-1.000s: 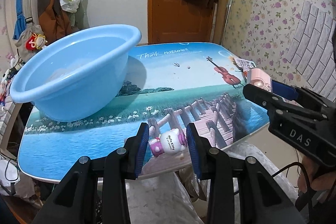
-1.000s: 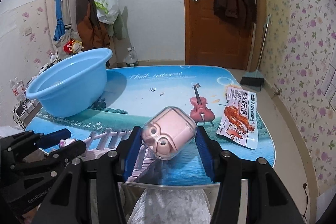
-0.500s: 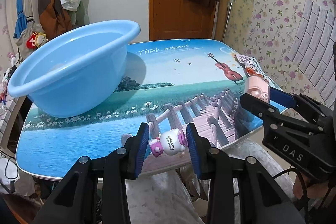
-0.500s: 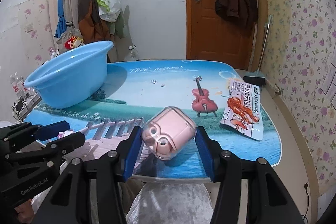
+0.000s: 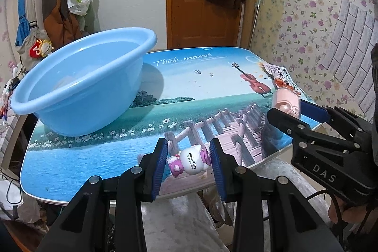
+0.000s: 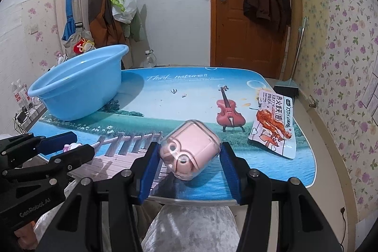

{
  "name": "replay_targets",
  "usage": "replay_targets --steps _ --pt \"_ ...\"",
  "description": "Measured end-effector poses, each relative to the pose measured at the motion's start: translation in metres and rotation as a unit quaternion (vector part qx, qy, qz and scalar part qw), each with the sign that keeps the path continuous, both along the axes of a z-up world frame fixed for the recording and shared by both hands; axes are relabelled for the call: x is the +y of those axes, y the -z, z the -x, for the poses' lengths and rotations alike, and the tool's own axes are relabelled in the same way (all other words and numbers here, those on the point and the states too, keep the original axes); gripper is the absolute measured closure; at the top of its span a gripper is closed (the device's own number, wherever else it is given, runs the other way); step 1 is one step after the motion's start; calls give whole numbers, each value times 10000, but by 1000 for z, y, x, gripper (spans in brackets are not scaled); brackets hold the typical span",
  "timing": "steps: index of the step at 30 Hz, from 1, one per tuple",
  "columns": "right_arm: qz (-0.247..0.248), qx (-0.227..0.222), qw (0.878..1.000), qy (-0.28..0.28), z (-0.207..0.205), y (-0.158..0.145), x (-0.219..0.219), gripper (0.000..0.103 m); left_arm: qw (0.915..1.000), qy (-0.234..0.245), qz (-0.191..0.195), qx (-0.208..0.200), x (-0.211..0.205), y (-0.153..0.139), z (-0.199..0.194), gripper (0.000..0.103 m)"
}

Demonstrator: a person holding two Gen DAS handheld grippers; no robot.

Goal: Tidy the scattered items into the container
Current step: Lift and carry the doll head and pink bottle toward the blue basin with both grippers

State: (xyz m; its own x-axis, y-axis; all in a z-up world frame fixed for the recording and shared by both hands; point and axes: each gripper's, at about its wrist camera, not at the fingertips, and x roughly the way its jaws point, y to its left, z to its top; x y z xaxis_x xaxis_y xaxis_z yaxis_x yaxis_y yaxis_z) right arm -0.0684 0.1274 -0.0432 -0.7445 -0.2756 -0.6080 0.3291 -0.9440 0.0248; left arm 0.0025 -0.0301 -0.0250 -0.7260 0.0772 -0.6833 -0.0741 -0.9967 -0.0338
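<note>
We count one basin, interior partly hidden | one snack packet on table | left claw clamped on one figurine | right claw clamped on one pink case

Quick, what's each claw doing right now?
Left gripper: closed on the kitty toy.
Right gripper: closed on the pink case.
</note>
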Motion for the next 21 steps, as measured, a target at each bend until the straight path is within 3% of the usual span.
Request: replay_targets --steps 21 --pt "110 309 9993 -157 -6 -63 -18 49 9976 -145 12 670 -25 -76 -12 68"
